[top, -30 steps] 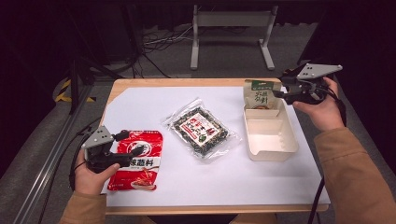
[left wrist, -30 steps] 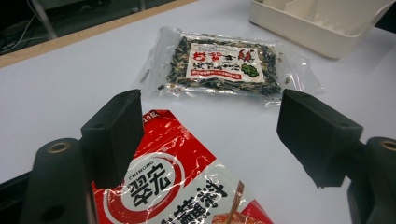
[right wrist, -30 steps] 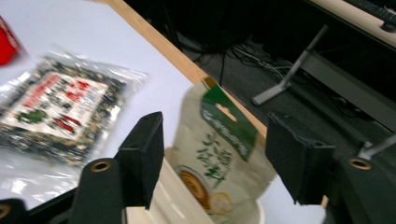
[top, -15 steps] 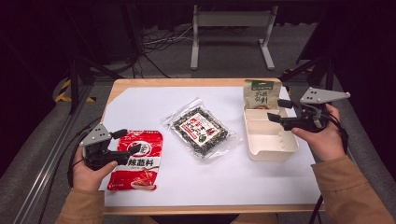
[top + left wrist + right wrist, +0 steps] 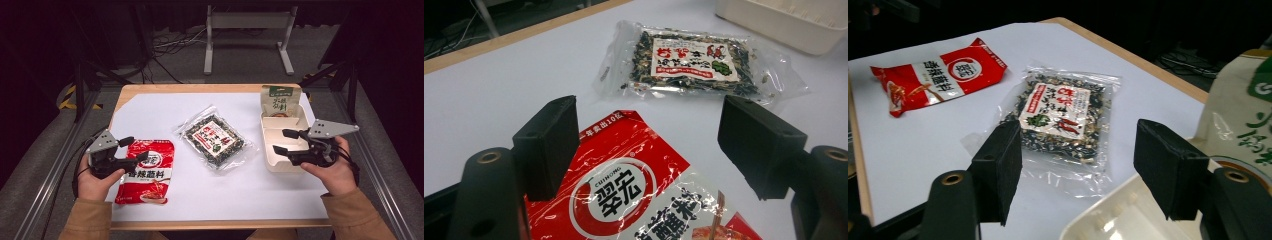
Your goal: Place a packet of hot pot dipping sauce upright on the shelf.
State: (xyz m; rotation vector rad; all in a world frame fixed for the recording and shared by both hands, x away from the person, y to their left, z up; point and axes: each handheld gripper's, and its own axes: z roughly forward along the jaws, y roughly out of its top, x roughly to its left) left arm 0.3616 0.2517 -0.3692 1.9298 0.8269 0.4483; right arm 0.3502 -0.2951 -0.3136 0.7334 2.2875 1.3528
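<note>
High view: the left tool (image 5: 136,148) hovers at the top edge of a red packet (image 5: 146,172) lying on the white surface (image 5: 150,110), jaws apart, having just closed slightly. The right tool (image 5: 283,142) hangs open above a cream tray (image 5: 280,162); a clear packet (image 5: 215,142) lies between, and a green pouch (image 5: 278,101) leans in the tray's far end.

Left gripper view: the jaws straddle the red packet (image 5: 624,185) without pressing it.

Right gripper view: open jaws, nothing between them, above the tray (image 5: 1108,220).
</note>
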